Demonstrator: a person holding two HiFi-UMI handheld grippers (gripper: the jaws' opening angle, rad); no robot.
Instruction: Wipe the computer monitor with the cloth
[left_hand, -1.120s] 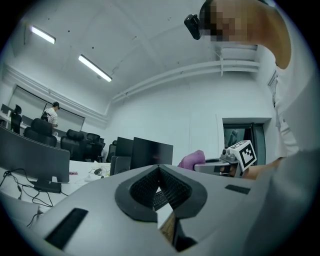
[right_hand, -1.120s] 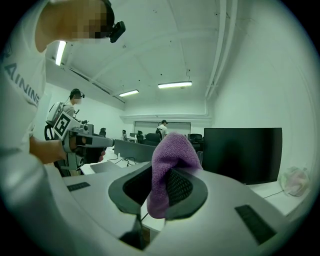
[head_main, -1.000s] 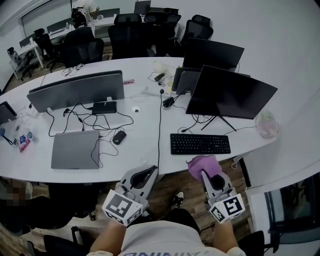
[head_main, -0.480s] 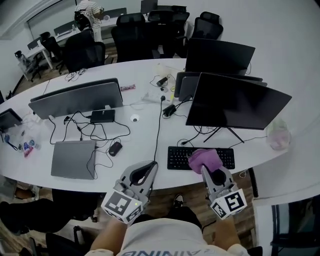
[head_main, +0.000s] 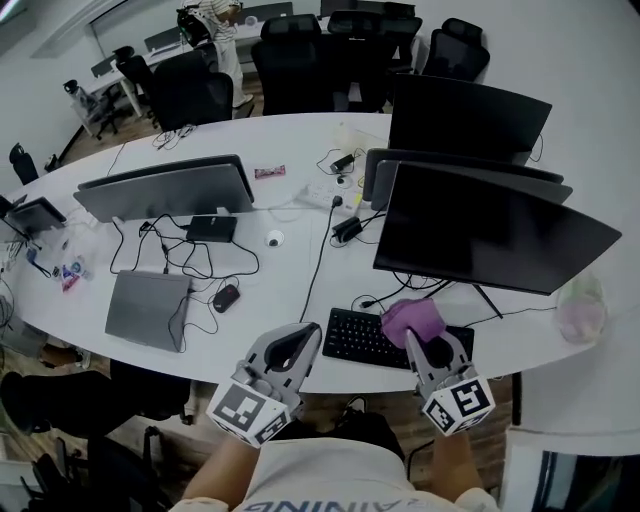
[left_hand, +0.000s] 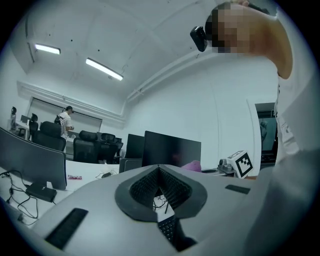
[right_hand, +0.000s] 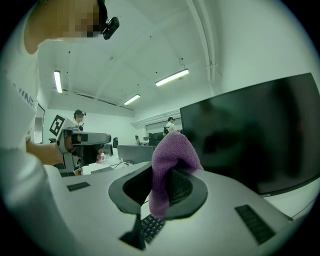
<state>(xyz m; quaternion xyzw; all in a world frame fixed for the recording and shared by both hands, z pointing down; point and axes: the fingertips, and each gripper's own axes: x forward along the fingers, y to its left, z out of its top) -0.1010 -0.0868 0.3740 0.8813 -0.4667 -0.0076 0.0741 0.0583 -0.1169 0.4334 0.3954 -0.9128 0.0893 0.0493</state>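
Note:
A dark monitor (head_main: 495, 232) stands on the white desk (head_main: 290, 275), its blank screen filling the right of the right gripper view (right_hand: 260, 135). My right gripper (head_main: 422, 338) is shut on a purple cloth (head_main: 408, 320) and hovers over the black keyboard (head_main: 372, 340), just in front of and below the screen. The cloth (right_hand: 169, 160) bulges out above the jaws. My left gripper (head_main: 297, 347) is shut and empty at the desk's near edge, left of the keyboard; its jaw tips (left_hand: 159, 169) meet with nothing between them.
A second monitor (head_main: 470, 118) stands behind the first. To the left are another monitor seen from behind (head_main: 170, 190), a closed laptop (head_main: 148, 308), a mouse (head_main: 226, 297) and loose cables. A clear bottle (head_main: 581, 308) sits at the desk's right end. Office chairs (head_main: 300, 60) and a person (head_main: 215, 25) are beyond.
Both grippers have come forward toward the desk. The right gripper with the cloth now hangs over the keyboard, closer to the monitor. The view has shifted nearer the desk.

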